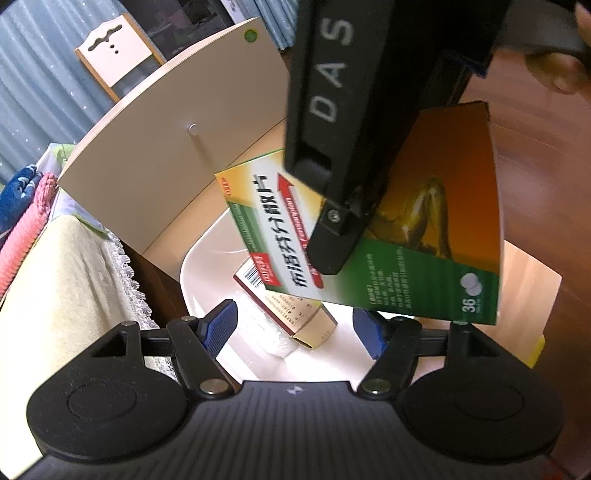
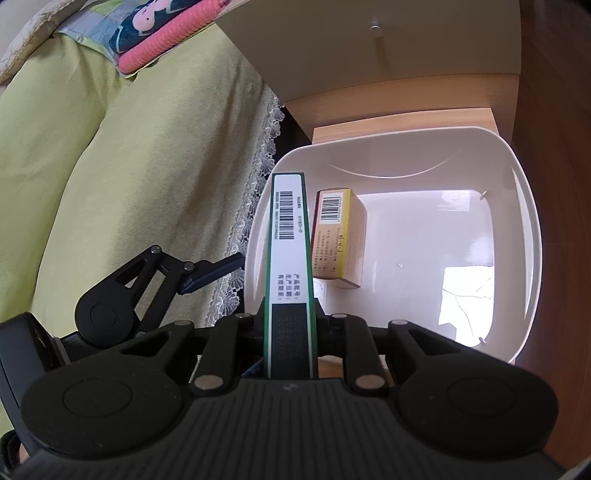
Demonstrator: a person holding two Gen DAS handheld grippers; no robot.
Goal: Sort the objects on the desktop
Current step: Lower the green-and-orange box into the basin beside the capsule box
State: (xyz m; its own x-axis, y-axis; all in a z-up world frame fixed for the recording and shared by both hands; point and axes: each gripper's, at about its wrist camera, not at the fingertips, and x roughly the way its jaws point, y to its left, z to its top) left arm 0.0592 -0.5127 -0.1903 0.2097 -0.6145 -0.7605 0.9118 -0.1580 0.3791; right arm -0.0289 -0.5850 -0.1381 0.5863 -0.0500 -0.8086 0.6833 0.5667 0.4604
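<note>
My right gripper [image 2: 290, 332] is shut on a flat green and orange medicine box [image 2: 290, 240], seen edge-on with its barcode side up. The left wrist view shows that box [image 1: 424, 266] hanging tilted over a white plastic tub [image 1: 199, 266], with the right gripper [image 1: 332, 247] coming down from above. A small red and gold box [image 2: 340, 236] lies on the tub's floor by its left wall. My left gripper [image 1: 297, 328] is open over the tub's near side with nothing between its blue pads [image 1: 221, 325]. The held box hides part of the tub.
The tub [image 2: 517, 206] sits on a light wooden shelf inside a brown wooden desk [image 1: 535, 166]. Behind it stands a cream panel with a small knob [image 1: 192, 129]. On the left is a yellow-green cloth with a lace edge [image 2: 129, 184] and a pink towel [image 2: 173, 33].
</note>
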